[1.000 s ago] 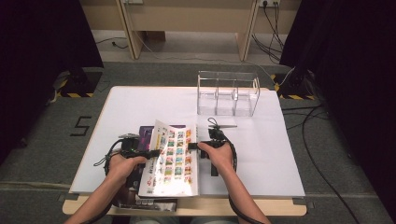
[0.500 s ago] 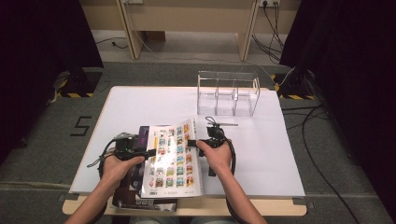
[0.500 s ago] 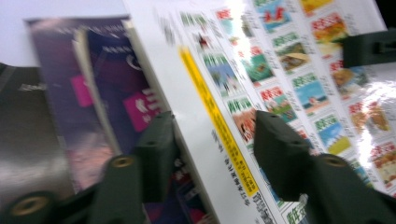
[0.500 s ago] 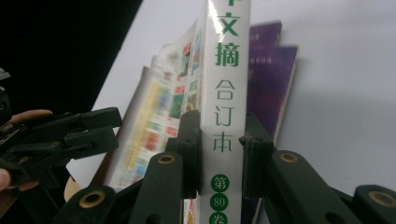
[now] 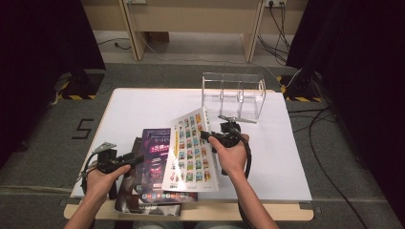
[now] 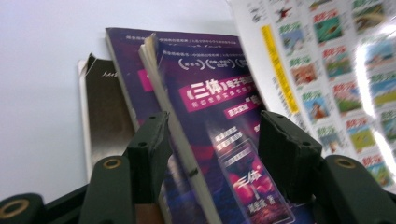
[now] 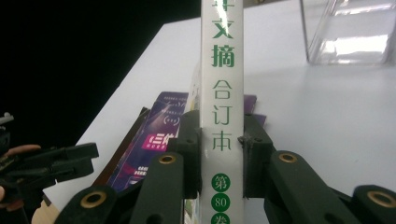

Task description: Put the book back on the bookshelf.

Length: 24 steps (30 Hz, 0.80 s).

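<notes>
White tabletop [image 5: 143, 109] on a grey carpeted floor, dark curtains at both sides, cabinet legs beyond the far edge.

At about 8 o'clock on the table, the left gripper [image 5: 135, 159] is held level, its tip at the left edge of a stack of books. Its jaws have just been opening and now stand apart, as the left gripper view confirms: nothing is pinched, though the corner of the purple book [image 6: 219, 121] lies in the gap without pad contact. Beneath it lie a second purple copy and a dark brown book [image 6: 105, 126], all flat on the table.

At about 6 o'clock, the thick white volume [image 5: 191, 150], its cover printed with rows of small pictures, is raised off the stack and tilted, its near end low, its far end high.

Right of it, the right gripper [image 5: 206, 136] is clamped on this volume; the right gripper view shows both pads pressed against the spine [image 7: 222, 93].

At 1 o'clock stands a clear acrylic divider rack [image 5: 233, 95], its compartments bare.

Judgement: the work appears early. One volume is lifted and transferred to a single grip; placing it in the rack, and the remaining books, are still to do.
</notes>
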Tool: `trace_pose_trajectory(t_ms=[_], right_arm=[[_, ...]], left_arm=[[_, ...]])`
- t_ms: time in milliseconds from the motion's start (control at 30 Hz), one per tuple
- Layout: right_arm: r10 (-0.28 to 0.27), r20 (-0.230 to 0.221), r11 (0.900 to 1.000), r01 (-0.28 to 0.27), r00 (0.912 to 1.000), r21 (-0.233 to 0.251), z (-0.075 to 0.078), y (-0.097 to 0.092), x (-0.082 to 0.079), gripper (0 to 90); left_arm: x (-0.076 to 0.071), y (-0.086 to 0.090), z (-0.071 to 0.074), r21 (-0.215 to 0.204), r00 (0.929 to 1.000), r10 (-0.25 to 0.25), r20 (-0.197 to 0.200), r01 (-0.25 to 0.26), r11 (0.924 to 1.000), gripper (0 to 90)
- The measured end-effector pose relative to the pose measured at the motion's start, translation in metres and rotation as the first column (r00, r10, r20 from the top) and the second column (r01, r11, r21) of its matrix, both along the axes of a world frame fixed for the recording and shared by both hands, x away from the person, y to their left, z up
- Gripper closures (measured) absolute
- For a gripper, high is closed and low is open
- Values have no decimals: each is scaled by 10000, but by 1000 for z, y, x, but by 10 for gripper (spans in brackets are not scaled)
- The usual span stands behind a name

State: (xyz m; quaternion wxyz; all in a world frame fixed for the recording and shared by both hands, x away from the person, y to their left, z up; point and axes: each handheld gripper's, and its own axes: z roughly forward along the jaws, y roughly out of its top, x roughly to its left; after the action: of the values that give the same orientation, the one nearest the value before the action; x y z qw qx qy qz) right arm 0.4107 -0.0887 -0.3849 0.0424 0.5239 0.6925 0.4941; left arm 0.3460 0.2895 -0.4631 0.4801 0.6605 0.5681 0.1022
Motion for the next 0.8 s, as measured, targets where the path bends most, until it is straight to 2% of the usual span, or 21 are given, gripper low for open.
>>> trace_pose_trajectory(t_ms=[133, 300, 367, 533, 633, 800], right_arm=[[-271, 504, 9996, 276, 9984, -94, 15, -9, -1, 744], [-695, 1201, 9966, 744, 9903, -364, 38, -25, -2, 744], [-804, 1309, 9950, 874, 9881, -489, 46, -32, -2, 743], [-1135, 1646, 9900, 1254, 9798, -642, 62, -47, 2, 744], [-1368, 1986, 9848, 1548, 9705, -782, 71, -55, 5, 743], [-1841, 2520, 9751, 2087, 9501, -746, 86, -68, 5, 743]], left_arm=[[-7, 4, -9, -153, 9998, 116, -154, -118, 9998, 437], [-12, 5, -17, -71, 9996, 225, -194, -227, 9997, 445], [-13, 5, -22, -97, 9994, 145, -322, -148, 9998, 447], [-11, 3, -23, -7, 9995, 95, -296, -95, 10000, 454], [-11, 4, -23, 30, 9995, 122, -284, -121, 9999, 458], [-11, 4, -26, 75, 9995, 147, -297, -145, 9999, 461]])
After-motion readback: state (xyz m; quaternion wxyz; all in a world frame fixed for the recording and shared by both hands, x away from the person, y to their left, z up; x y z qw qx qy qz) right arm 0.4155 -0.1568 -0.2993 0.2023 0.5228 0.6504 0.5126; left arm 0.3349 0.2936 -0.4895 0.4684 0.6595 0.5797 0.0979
